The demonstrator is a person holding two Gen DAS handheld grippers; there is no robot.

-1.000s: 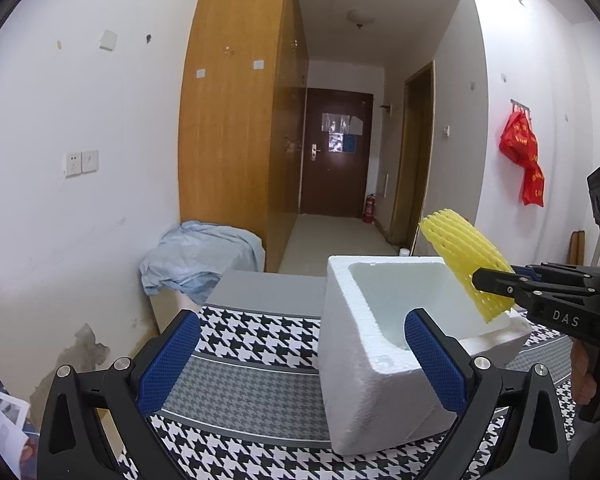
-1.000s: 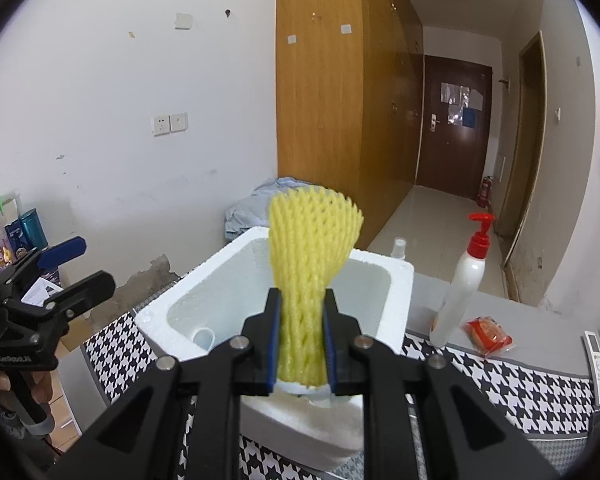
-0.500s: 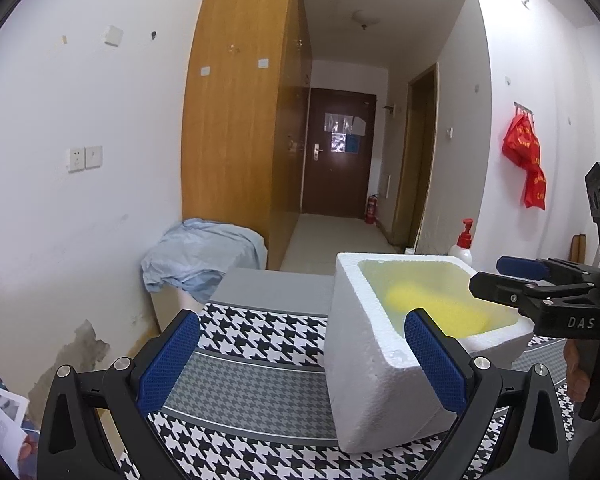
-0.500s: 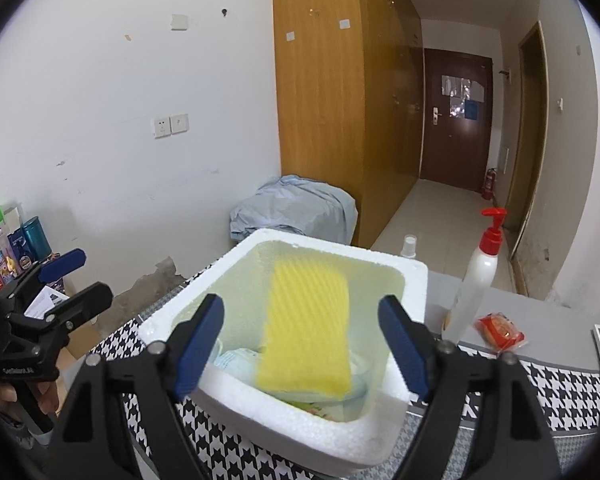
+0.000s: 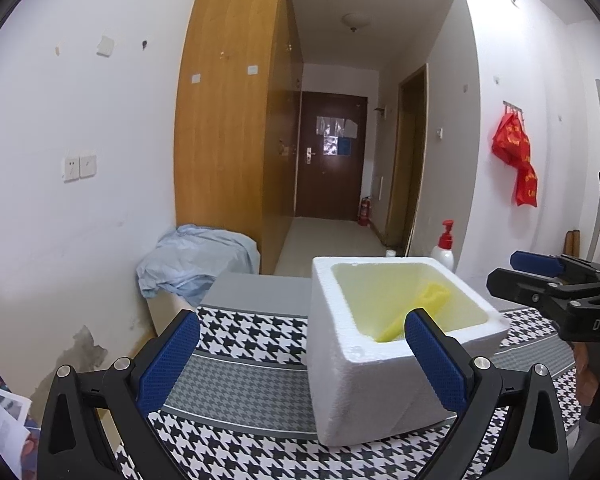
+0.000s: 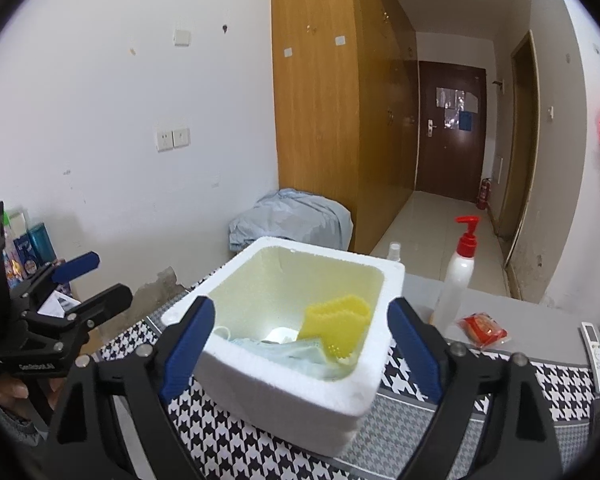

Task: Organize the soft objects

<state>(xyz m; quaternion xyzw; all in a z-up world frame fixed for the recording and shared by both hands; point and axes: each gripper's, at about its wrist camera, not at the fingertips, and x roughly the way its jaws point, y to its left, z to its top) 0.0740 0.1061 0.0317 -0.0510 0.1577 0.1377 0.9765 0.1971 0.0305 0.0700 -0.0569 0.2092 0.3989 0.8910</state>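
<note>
Yellow foam net sleeve (image 6: 337, 322) lies inside the white foam box (image 6: 364, 390), slumped against the box's right inner wall, lower end down among the contents. In the left wrist view the same sleeve (image 5: 422, 308) shows as a yellow strip leaning across the box's inner corner. Pale blue face mask (image 6: 296, 354) lies crumpled on the box floor, beside and partly under the sleeve. A small white thing sits at the bottom of the box behind the mask; cannot tell what it is.

Foam box stands on a black-and-white houndstooth cloth (image 6: 236, 444) that covers the table; box interior is tinted yellowish.

Right gripper (image 6: 300, 350): blue pads wide apart, one on either side of the box's near rim, nothing between them but the box's near wall. Its jaws have just been opening; the sleeve is free of them, in the box.

Left gripper (image 5: 302, 356): pads wide apart, holding nothing, hovering at the box's left near corner; its right pad overlaps the box's near rim in view, contact cannot be told.

Behind the box to its right: white pump bottle (image 6: 458, 280) with red top, standing upright on the grey part of the table. Just right of the bottle, a red packet (image 6: 482, 328) lies flat. Further right of the box, a white remote (image 6: 594, 350) at the table's edge. Behind the box to the left, a pale blue cloth bundle (image 6: 292, 220) against the wooden wardrobe (image 6: 324, 120).
</note>
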